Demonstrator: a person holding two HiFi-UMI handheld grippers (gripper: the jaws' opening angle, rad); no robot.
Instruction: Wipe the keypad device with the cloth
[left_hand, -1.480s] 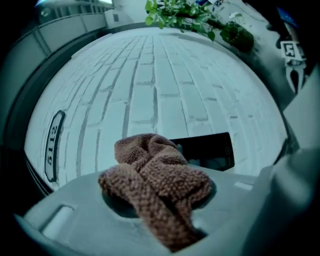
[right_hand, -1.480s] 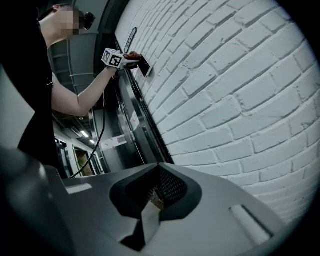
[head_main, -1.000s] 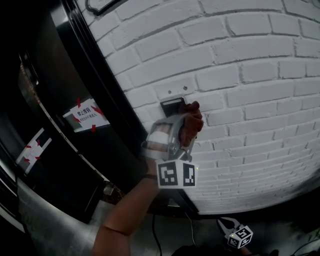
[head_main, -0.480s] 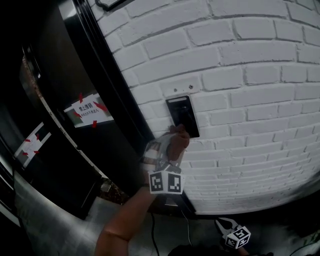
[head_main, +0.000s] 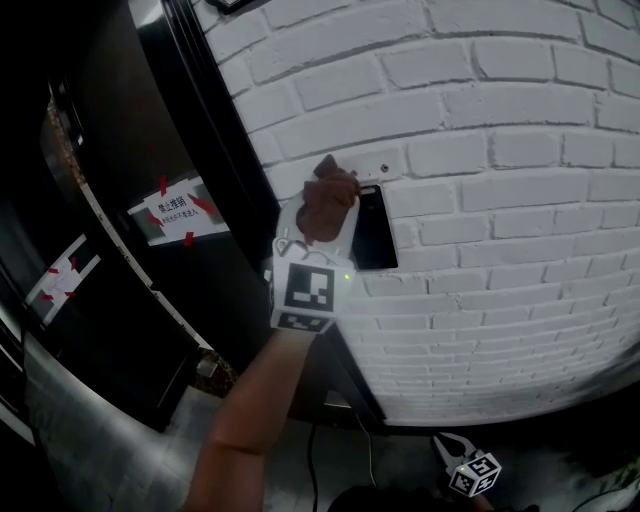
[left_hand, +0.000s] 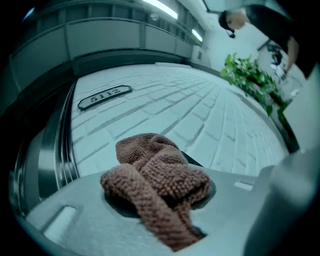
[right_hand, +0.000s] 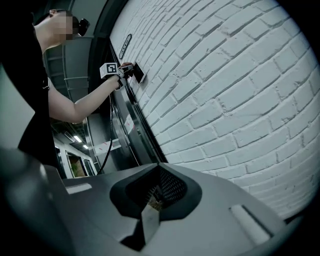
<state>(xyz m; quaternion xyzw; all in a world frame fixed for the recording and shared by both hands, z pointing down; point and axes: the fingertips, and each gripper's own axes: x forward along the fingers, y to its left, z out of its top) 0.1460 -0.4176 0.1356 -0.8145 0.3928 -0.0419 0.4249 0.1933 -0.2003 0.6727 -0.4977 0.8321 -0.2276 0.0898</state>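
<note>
Cloth (head_main: 325, 200) here is a soft brown knitted rag, bunched up. It looks light and floppy, and it'll squash into whatever it's pressed on. The left tongs (head_main: 320, 215) are clamped on the wad, with a lump sticking out front and a tail hanging back over the jaws. Pinching it mid-bunch like that seems right to me, since the lump out front is what does the rubbing.

Keypad device (head_main: 375, 235) is a slim black glossy panel fixed to the white brick wall (head_main: 500, 150), about the middle of the frame. The cloth sits against its upper left corner. It's rigid and smooth, so the rag should glide. I'd guess the face smears easily and doesn't want a hard shove.

Room-wise, the black door frame (head_main: 215, 150) runs just left of the panel, so that side is tight. To the right and below it's open brick. The panel's raised edges and the rough mortar around it could snag the knit.

Right tongs (head_main: 447, 447) hang low at the bottom right, well apart from all this. The jaws look pressed together with nothing in them.
</note>
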